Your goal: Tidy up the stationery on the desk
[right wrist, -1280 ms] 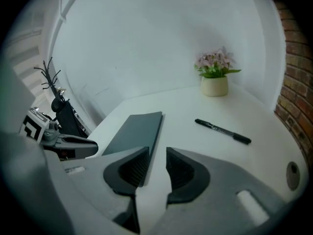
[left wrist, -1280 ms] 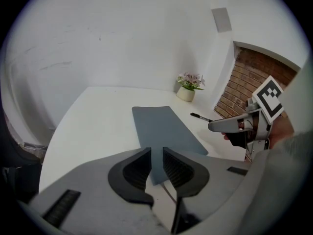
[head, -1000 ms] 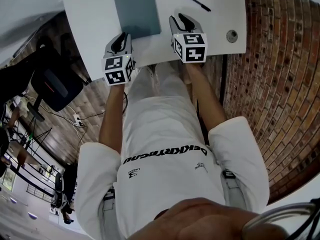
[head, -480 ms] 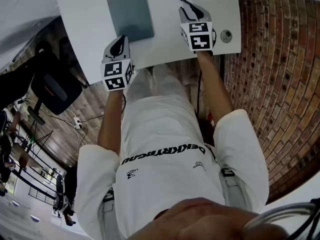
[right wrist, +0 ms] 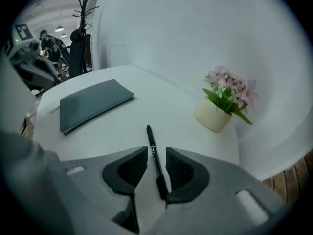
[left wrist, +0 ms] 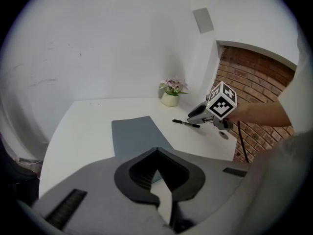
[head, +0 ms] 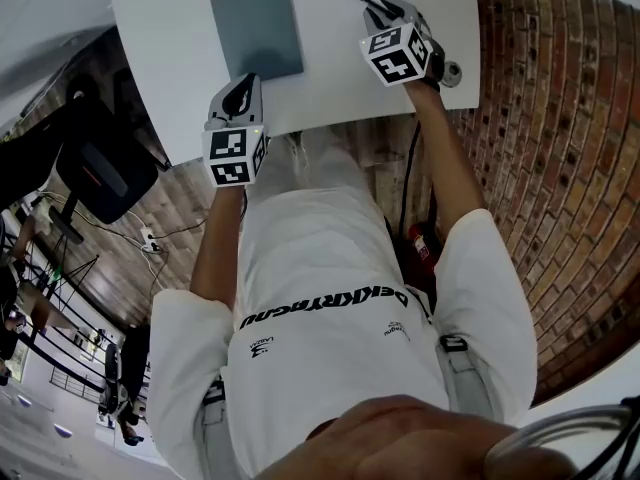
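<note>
Our left gripper (head: 243, 80) hangs over the near edge of the desk (head: 330, 78). Its fingers are pressed together on nothing, just in front of the grey notebook (head: 257, 28). Further right, the black pen (right wrist: 154, 158) lies flat on the desk. Our right gripper (right wrist: 156, 168) points down over it, fingers spread on both sides. They have just closed a little but are not pinching yet. We think it is lining up to grab the pen.

White walls (left wrist: 98, 43); wood floor (head: 190, 208); brickwork (head: 560, 168), perhaps wall.
</note>
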Demonstrator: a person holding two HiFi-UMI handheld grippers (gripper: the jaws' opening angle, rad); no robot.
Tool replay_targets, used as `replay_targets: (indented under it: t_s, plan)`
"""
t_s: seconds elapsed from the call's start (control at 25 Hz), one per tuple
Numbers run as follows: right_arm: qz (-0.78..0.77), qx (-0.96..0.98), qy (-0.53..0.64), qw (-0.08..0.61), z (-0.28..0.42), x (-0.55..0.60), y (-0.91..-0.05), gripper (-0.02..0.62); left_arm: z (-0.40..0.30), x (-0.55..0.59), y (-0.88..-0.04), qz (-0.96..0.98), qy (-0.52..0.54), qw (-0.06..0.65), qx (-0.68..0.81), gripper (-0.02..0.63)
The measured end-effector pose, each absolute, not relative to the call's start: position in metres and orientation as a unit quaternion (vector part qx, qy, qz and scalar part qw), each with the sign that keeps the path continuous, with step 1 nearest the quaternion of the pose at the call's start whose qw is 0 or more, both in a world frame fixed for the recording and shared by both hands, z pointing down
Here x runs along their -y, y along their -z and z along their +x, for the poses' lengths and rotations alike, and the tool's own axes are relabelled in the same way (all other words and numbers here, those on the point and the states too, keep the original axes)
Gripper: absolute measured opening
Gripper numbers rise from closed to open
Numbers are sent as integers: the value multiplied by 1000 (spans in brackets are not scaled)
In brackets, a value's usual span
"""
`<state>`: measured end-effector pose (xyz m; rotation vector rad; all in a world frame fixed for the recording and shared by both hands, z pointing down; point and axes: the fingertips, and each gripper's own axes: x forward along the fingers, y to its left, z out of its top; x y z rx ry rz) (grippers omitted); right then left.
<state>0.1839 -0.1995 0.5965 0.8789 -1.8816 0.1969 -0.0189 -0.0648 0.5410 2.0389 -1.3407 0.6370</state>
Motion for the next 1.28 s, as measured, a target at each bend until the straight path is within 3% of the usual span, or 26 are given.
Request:
replay_targets:
  t_s: [0.88,1.28]
  plan:
    - [252,769,-139,571,177,202,-632,44,-7,53,-540,768,-203,352,495,-3]
    - [333,779,-346,403,160,203,-612,44,-13,49,-538,766,-203,350,499,-2]
